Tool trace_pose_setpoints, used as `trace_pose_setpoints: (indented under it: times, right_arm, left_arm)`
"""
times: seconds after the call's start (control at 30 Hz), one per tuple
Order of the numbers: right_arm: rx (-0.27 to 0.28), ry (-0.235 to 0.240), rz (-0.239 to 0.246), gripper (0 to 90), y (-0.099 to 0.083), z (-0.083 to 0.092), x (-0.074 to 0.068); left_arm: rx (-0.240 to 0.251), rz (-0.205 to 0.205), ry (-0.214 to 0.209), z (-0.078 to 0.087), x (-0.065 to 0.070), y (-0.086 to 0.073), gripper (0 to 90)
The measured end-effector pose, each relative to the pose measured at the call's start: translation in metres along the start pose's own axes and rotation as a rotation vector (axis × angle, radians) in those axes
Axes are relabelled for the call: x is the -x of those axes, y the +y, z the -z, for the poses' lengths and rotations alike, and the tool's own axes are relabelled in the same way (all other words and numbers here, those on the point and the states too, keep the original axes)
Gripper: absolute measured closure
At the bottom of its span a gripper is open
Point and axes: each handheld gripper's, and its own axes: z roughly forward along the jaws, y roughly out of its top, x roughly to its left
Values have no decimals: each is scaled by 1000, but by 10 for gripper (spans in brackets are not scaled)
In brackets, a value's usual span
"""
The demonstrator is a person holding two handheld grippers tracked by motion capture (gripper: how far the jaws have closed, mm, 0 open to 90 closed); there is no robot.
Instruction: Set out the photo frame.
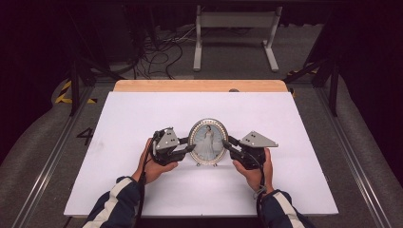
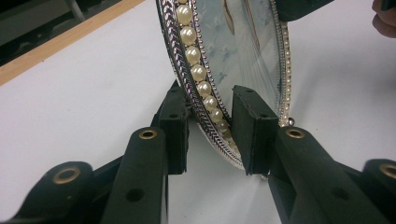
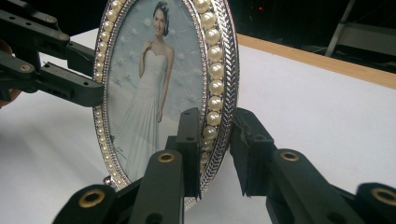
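In the high view, an oval silver picture frame edged with pearl beads point(image 1: 208, 141) stands upright near the middle of the white counter point(image 1: 142, 118), a little toward the near edge, its photo of a figure in a white gown facing the person. The left claw point(image 1: 191, 148) meets the frame's left rim and the right claw point(image 1: 224, 143) meets its right rim, so the frame sits between the 2. The left hand point(image 1: 153, 166) and the right hand point(image 1: 256, 172) hold the tools from the near edge, with navy sleeves striped in white point(image 1: 114, 204) behind them. A strip of bare wood point(image 1: 199, 85) runs along the counter's far edge.

In the left gripper view, the left claw point(image 2: 209, 135) has its 2 black jaws on either side of the frame's beaded rim point(image 2: 198, 72), 1 behind it and 1 over the glass front, both close against it. The grip looks clenched on the rim, low on the oval. The frame's small foot point(image 2: 290, 122) rests on the white surface.

In the right gripper view, the right claw point(image 3: 217, 140) grasps the opposite rim the same way, jaws pressed to the front and back of the pearl border point(image 3: 215, 70). Across the photo, the left claw point(image 3: 95, 77) holds the far rim.
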Motion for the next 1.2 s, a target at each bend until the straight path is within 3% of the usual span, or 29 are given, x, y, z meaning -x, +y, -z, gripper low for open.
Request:
trace_pose_setpoints:
  times: [0.73,0.9,1.1,1.2]
  right_arm:
    - [-38,-22,87,683,0,0,-6]
    - [-51,-11,95,610,-1,0,-6]
    - [-60,-33,124,505,1,0,-8]
    - [-72,-30,125,442,1,-1,-8]
  left_arm:
    - [-3,-25,14,3,0,0,603]
    - [-5,-38,4,4,2,1,554]
    - [-30,-61,17,3,3,1,503]
    - [-33,-58,26,3,3,1,400]
